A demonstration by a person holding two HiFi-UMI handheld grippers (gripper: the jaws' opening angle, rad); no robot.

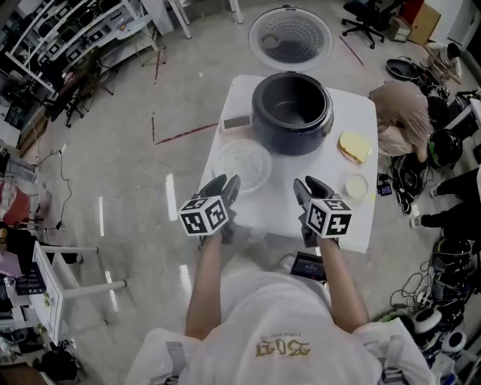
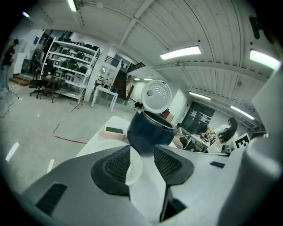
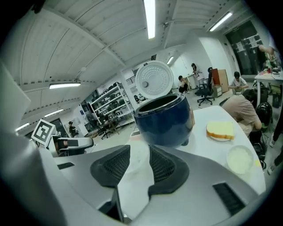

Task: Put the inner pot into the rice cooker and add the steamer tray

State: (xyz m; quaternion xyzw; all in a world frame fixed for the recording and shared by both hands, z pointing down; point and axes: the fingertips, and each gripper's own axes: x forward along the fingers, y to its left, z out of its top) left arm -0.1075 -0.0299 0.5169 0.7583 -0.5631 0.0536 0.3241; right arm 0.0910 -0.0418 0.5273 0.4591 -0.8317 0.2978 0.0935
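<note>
left tool [image 1: 225,183] and right tool [image 1: 309,184] gape empty — white tray [image 1: 242,165], small dish [image 1: 355,186] near rice cooker [image 1: 291,113].

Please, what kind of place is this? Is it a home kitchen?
Probably a lab or workshop, not a kitchen. Shelves hold equipment, office chairs stand about, and cables lie on the floor near the table with the rice cooker.

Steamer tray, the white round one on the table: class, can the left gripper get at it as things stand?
Probably yes. The steamer tray lies just ahead of the left gripper, whose jaws stand apart and empty; nothing blocks the way.
</note>
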